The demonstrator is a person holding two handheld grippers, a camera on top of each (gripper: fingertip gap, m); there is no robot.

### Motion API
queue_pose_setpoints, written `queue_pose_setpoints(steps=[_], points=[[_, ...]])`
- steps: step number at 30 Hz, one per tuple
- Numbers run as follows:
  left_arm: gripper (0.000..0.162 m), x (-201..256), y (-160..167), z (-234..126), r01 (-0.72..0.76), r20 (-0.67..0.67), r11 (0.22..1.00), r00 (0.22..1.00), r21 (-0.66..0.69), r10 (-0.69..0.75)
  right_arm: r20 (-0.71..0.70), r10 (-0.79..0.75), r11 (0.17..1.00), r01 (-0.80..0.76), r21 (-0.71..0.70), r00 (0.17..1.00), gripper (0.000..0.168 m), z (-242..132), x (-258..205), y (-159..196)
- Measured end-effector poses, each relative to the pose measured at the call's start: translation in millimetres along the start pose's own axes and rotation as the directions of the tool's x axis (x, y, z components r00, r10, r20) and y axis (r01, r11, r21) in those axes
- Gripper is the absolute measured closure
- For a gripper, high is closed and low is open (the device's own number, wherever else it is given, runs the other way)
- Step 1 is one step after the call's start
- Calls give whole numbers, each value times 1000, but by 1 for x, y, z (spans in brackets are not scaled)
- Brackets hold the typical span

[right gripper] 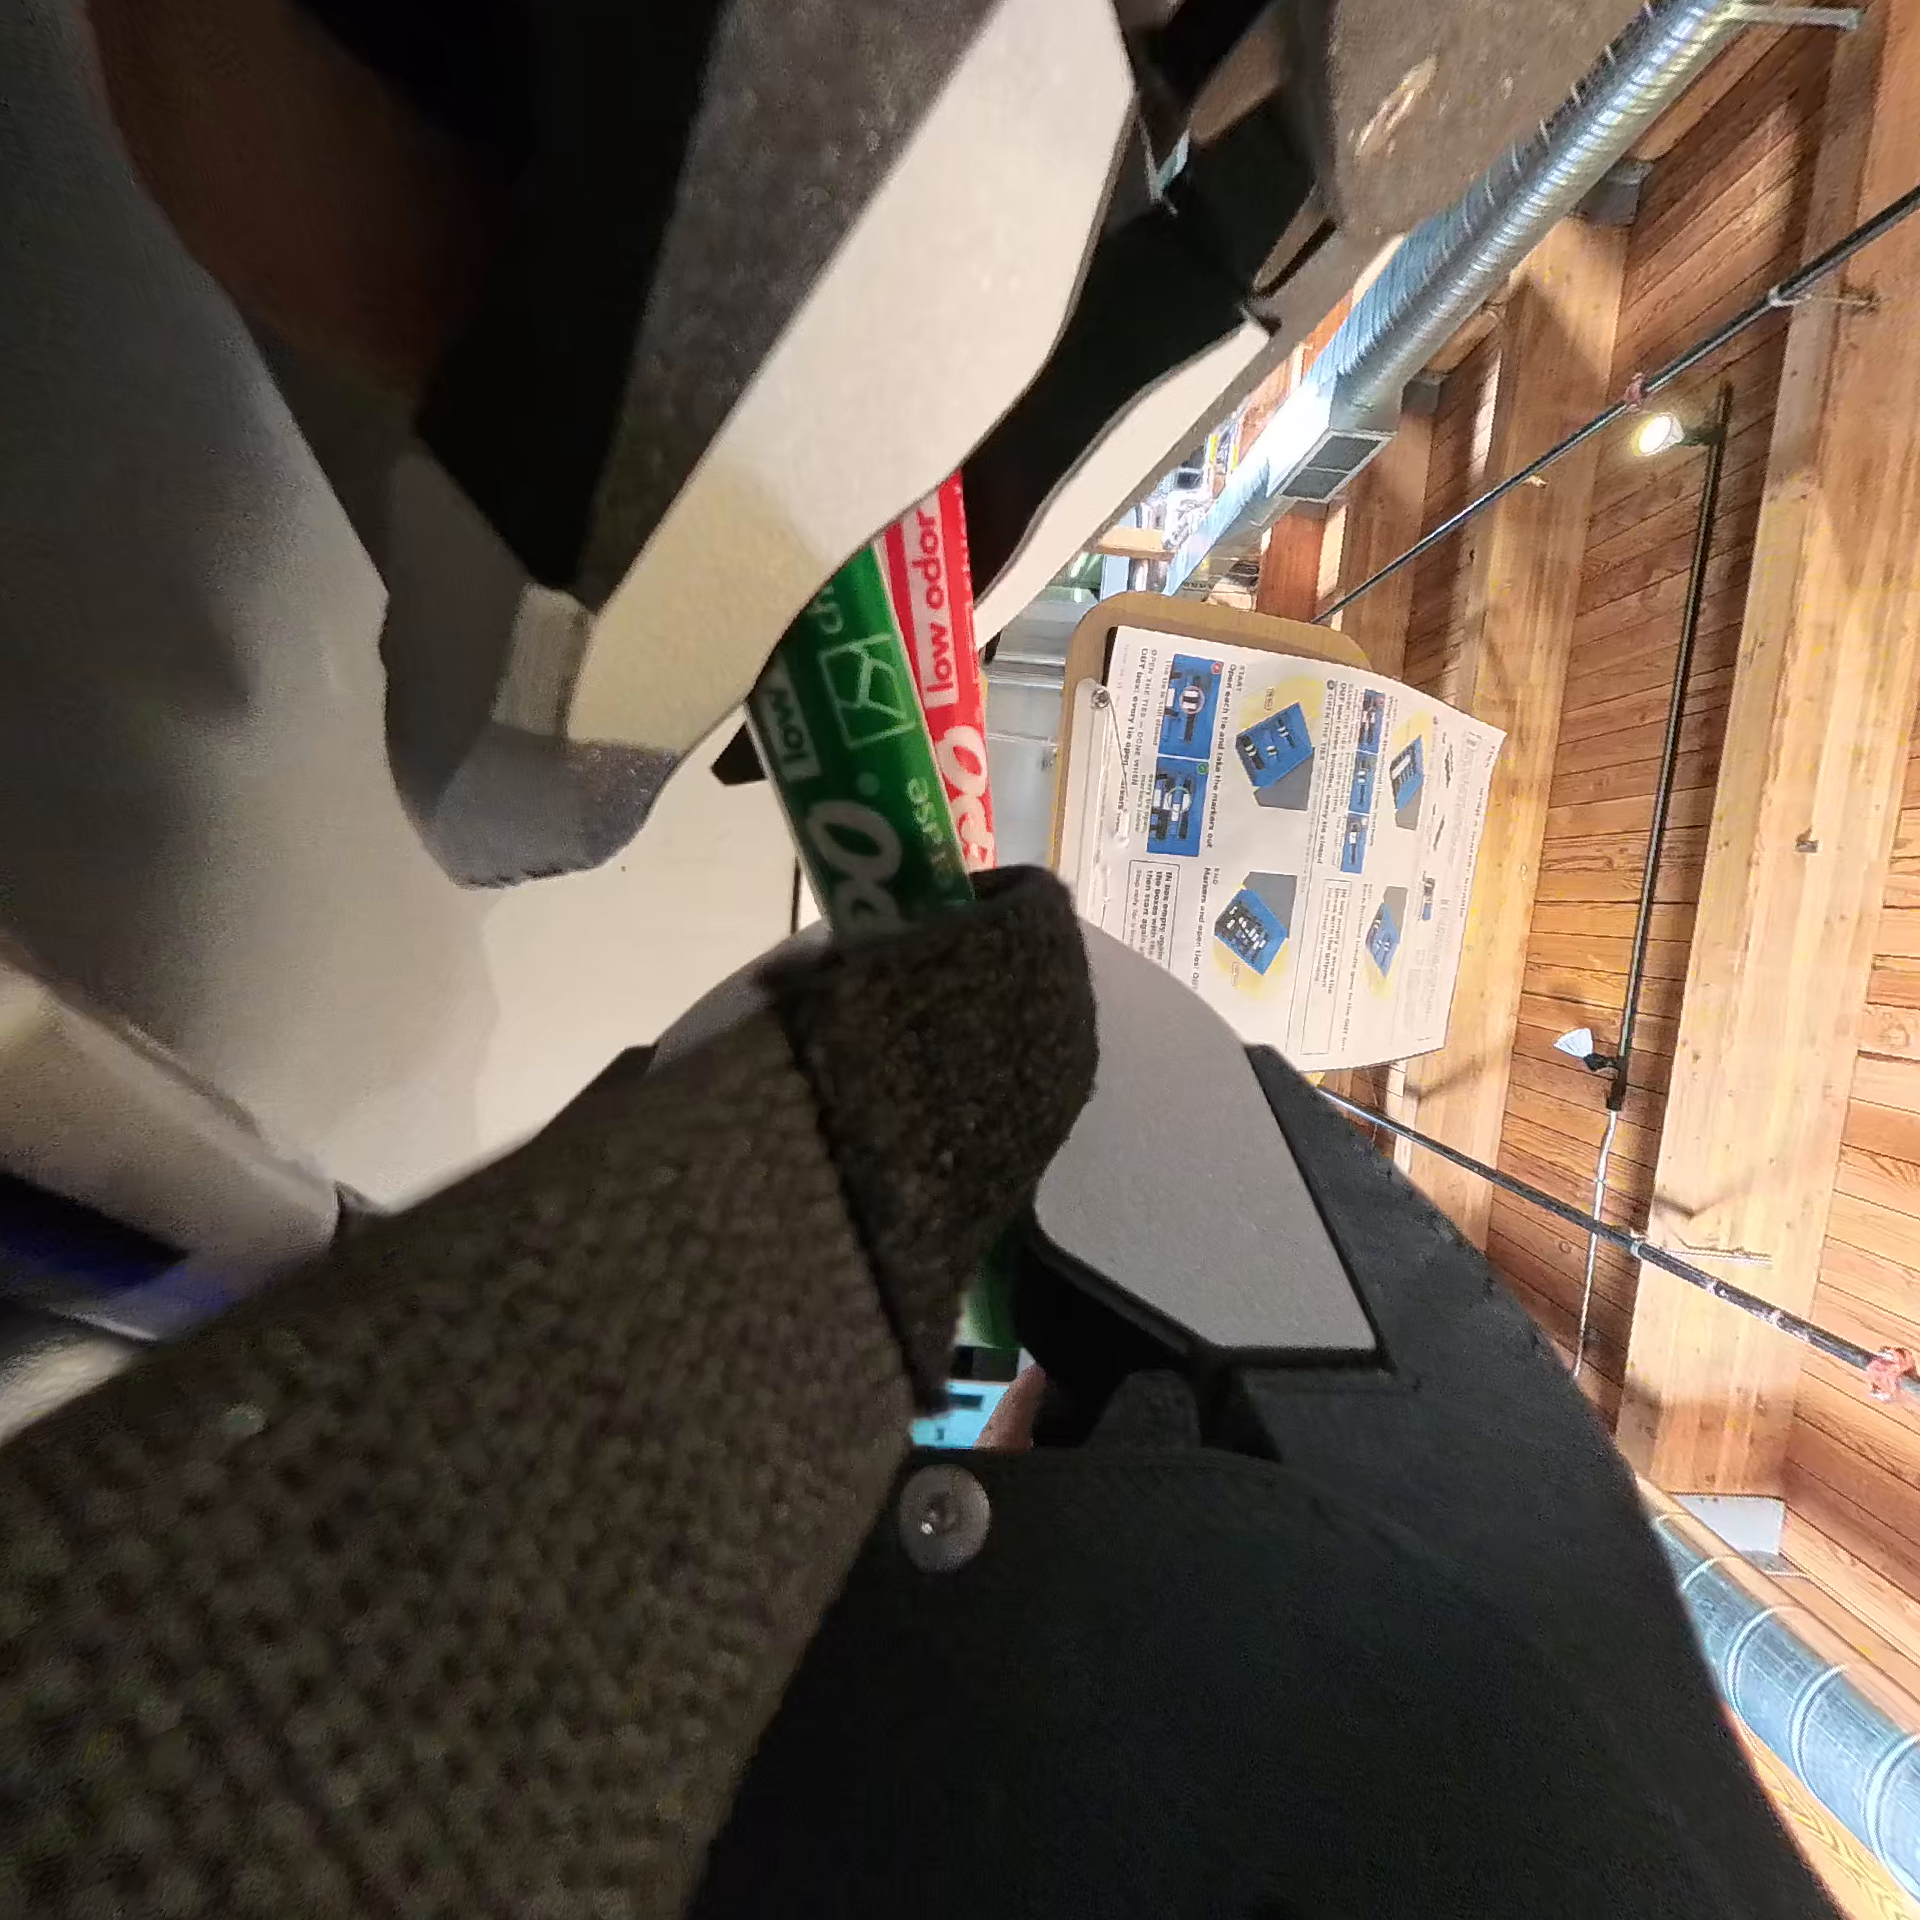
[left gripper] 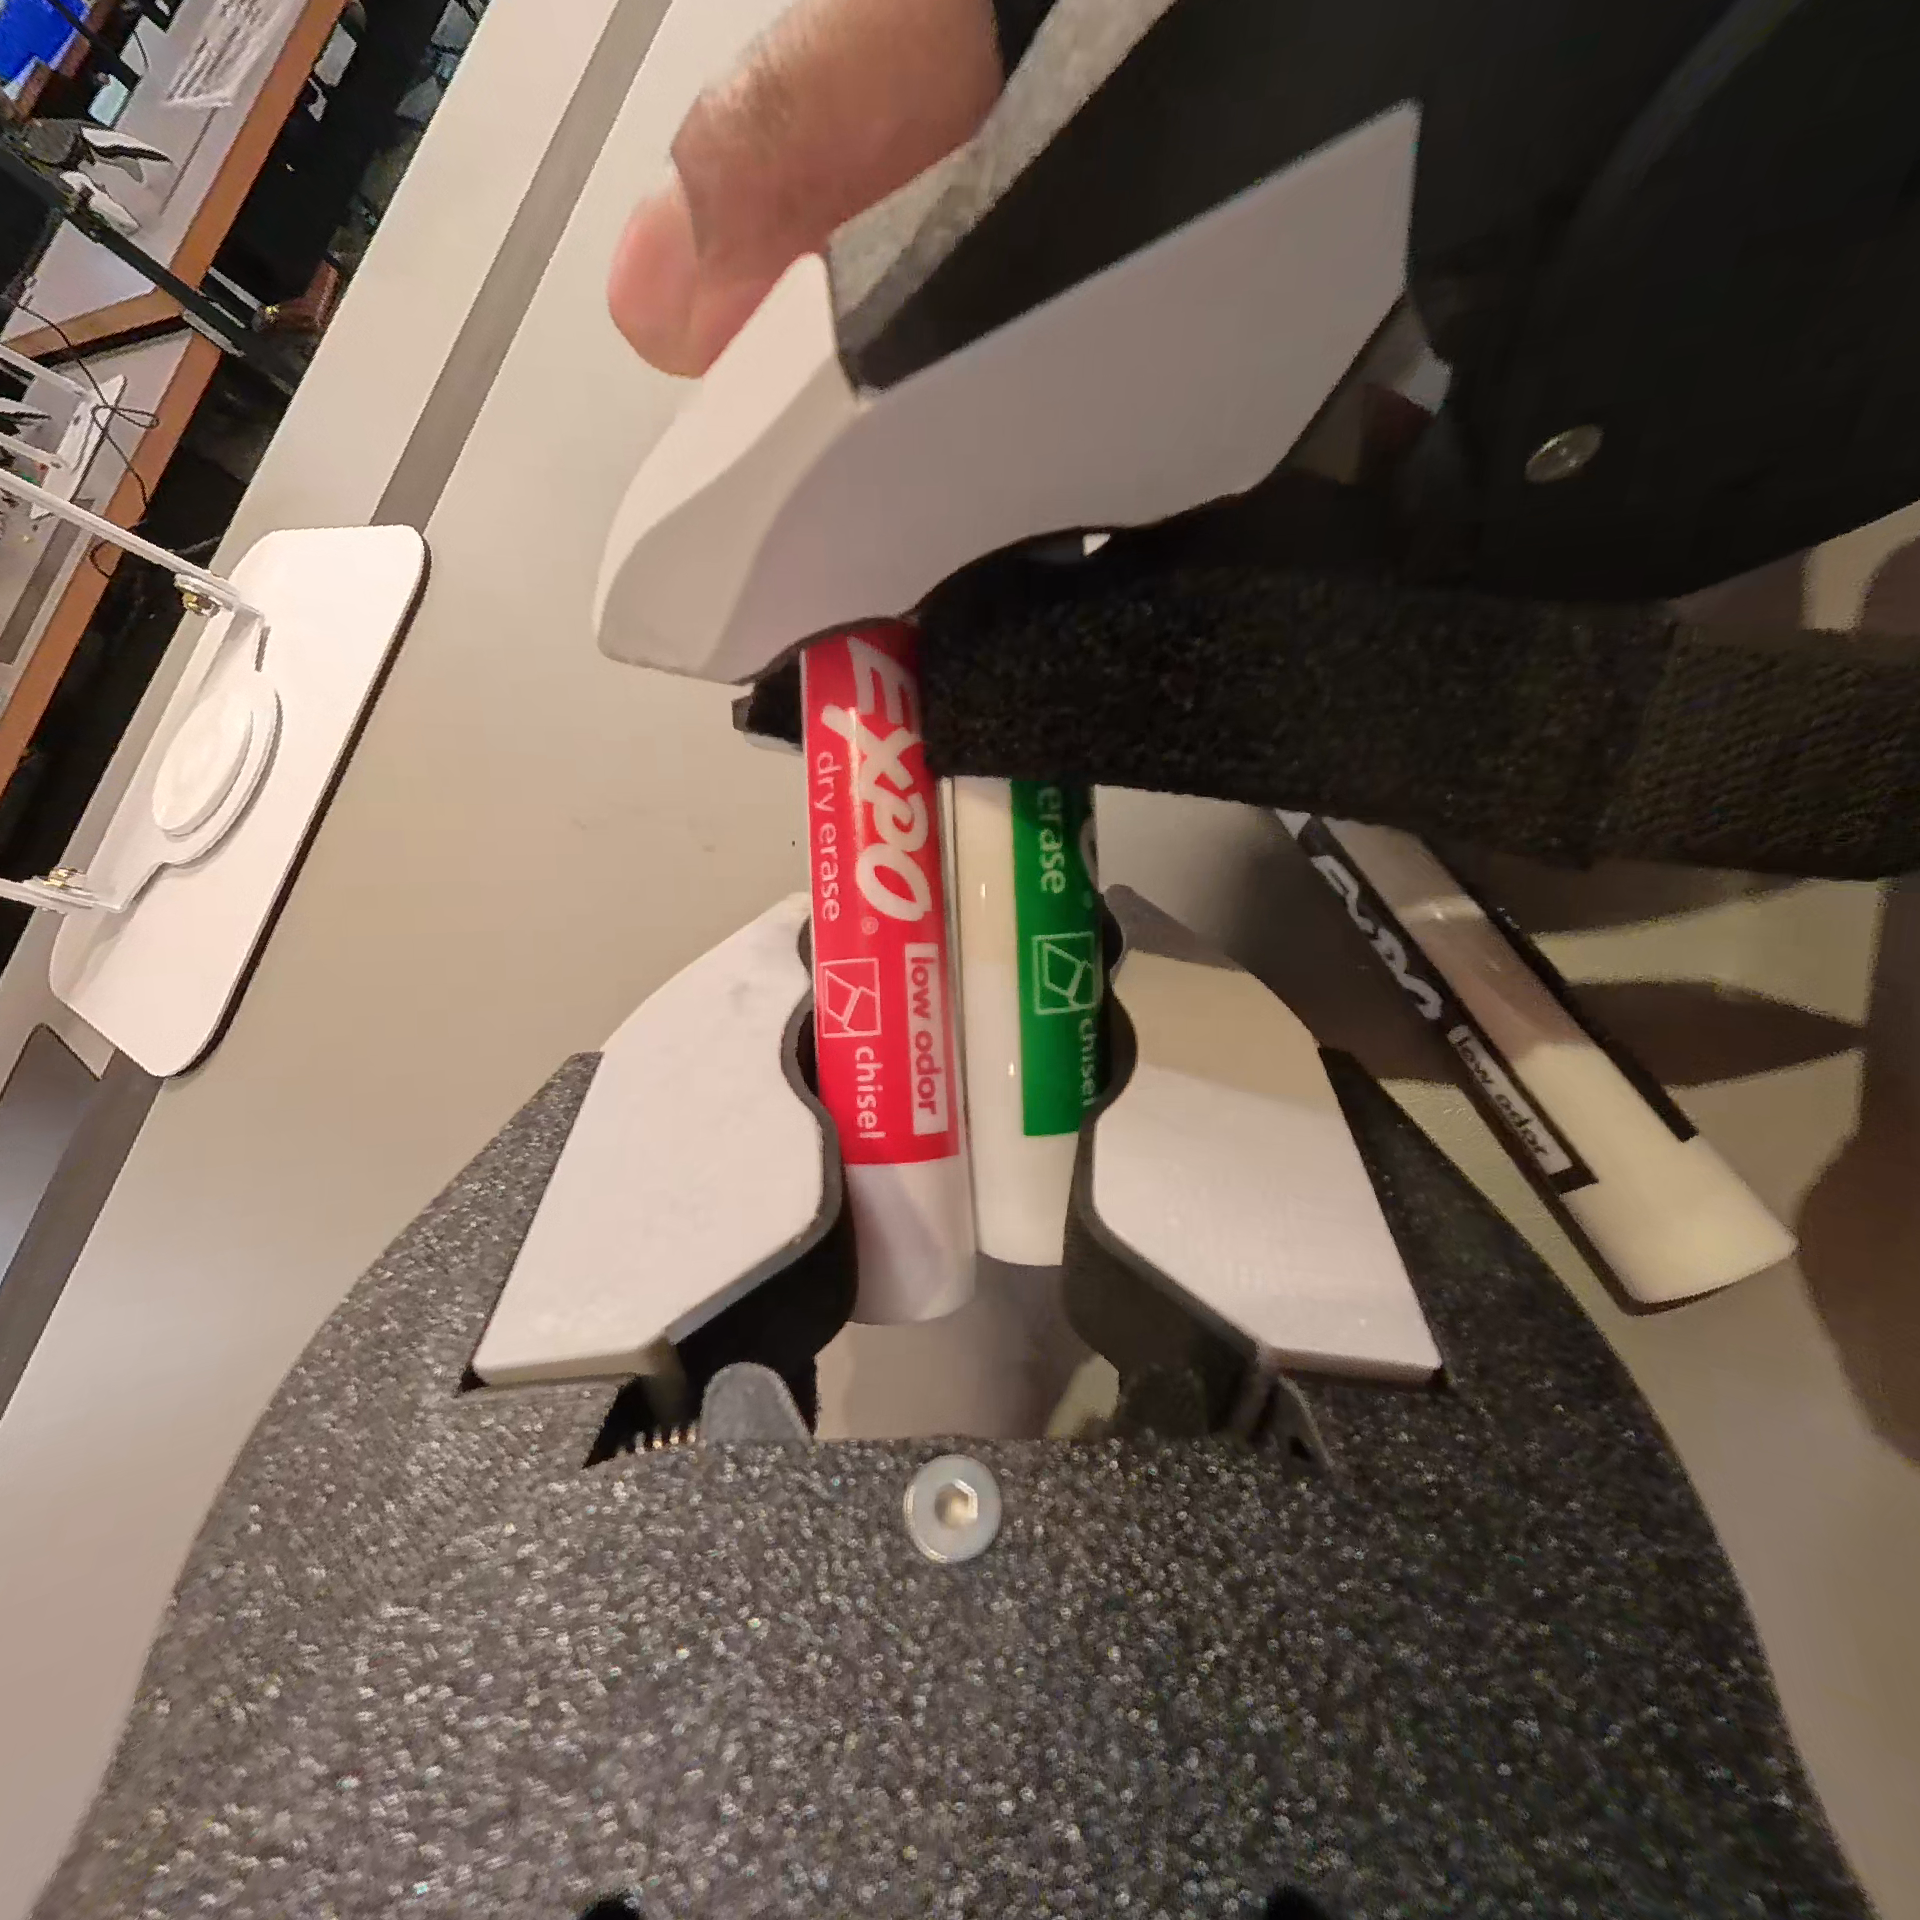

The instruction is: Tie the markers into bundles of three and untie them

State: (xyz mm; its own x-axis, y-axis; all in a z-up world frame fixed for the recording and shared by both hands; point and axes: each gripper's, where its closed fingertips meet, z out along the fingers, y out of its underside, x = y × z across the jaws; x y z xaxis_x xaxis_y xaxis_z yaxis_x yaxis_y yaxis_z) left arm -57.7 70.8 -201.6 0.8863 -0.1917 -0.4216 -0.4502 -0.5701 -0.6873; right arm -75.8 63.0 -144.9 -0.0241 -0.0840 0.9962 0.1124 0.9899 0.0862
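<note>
Plainly, the red-labelled white plastic marker (left gripper: 888,966) and the green-labelled white plastic marker (left gripper: 1039,997) lie side by side, pinched together between the white fingers of the left gripper (left gripper: 961,1049), whose claw is narrowed onto their barrels near the blunt ends. A black-labelled white marker (left gripper: 1496,1049) lies apart to the right on the pale tabletop (left gripper: 436,831), outside the grip. A black fuzzy hook-and-loop strap (left gripper: 1247,717) crosses over the two held markers; the right gripper (right gripper: 997,1122) sits over it, and its strap (right gripper: 935,1039) appears caught between the jaws, though how firmly I cannot tell. The markers look light, stiff and smooth, so they may slide along their length; mid-barrel is the safest hold. The strap is soft and floppy, best taken near its free end. A white flat plate (left gripper: 239,790) rests farther left.
</note>
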Motion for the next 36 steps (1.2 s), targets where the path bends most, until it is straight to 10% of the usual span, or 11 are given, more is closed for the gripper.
queue_pose_setpoints(steps=[1,30,31,36], points=[[116,0,0,0,1,0,1000,1000,2,-1,-3,0,1000,0,1,1000,146,0,1,0],[117,-5,-2,-5,3,2,1000,1000,30,-3,-103,-36,999,39,24,994,137,-8,15,1],[117,-5,-2,-6,7,-1,1000,1000,28,-7,-105,-40,999,43,25,994,98,-8,16,2],[117,-6,1,-6,43,-16,999,999,16,-43,-98,-40,999,42,21,994,130,-9,16,6]])
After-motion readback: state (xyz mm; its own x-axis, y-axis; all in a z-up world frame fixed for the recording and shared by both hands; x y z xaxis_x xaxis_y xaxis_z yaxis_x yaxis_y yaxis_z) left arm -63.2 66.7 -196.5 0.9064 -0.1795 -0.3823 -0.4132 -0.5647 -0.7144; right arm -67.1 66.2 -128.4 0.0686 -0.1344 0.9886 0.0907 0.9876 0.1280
